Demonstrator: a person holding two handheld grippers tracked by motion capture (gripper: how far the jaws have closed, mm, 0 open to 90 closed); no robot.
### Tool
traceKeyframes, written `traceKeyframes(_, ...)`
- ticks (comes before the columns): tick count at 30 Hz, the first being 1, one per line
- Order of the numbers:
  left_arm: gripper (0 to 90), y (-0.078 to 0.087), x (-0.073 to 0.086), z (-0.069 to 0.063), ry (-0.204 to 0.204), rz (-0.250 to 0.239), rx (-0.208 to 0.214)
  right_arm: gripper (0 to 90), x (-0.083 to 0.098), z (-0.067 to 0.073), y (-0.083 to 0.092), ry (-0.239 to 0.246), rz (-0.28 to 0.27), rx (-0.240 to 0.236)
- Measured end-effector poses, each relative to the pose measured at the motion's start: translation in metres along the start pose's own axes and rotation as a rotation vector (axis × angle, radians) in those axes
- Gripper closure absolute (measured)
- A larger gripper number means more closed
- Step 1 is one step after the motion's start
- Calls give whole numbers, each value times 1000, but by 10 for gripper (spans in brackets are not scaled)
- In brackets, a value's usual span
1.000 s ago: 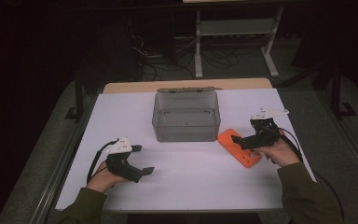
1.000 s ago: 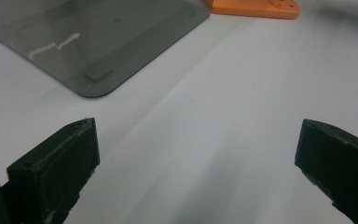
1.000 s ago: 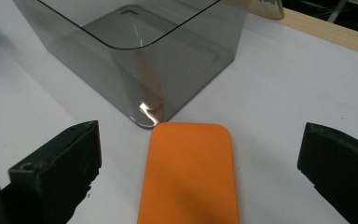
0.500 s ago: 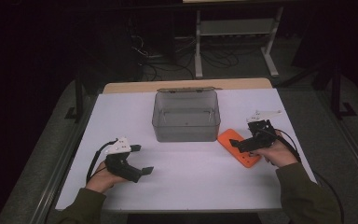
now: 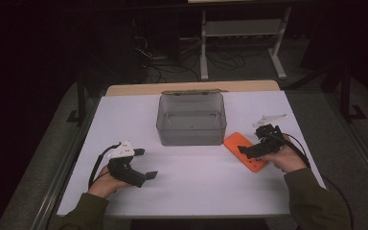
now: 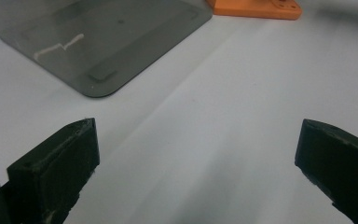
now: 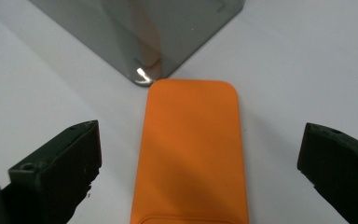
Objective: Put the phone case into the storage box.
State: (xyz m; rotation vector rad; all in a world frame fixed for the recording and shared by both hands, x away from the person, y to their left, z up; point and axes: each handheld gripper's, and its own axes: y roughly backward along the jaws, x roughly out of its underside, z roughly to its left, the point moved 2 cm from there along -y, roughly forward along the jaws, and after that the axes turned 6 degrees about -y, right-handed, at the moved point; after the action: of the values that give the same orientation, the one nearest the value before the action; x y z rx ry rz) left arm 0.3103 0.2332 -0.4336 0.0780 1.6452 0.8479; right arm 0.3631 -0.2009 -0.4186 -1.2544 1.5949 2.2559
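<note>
So far nothing is lifted: the orange case (image 5: pixel 245 151) lies flat on the table (image 5: pixel 201 182) at the grey bin's (image 5: pixel 191 120) four o'clock. The right gripper (image 7: pixel 200 154), jaws spread, straddles it. The left gripper (image 5: pixel 143 175), also spread, idles at seven o'clock; its view catches screw holes on the case.

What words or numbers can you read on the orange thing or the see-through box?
None: no words, numbers or signs can be read in any view.
The orange case has a plain, smooth face between the open right claw.
The grey see-through box has a pale scuffed strip on its wall, seen from the left claw, but it forms no letters.
The white table bears no print.
</note>
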Motion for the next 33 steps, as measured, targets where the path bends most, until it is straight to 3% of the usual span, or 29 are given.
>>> traceKeyframes(12,0,0,0,0,-3,-1,1,0,6,0,-5,-7,60,-10)
traceKeyframes(33,0,0,0,0,-3,0,3,0,19,-2,-22,18,188,33)
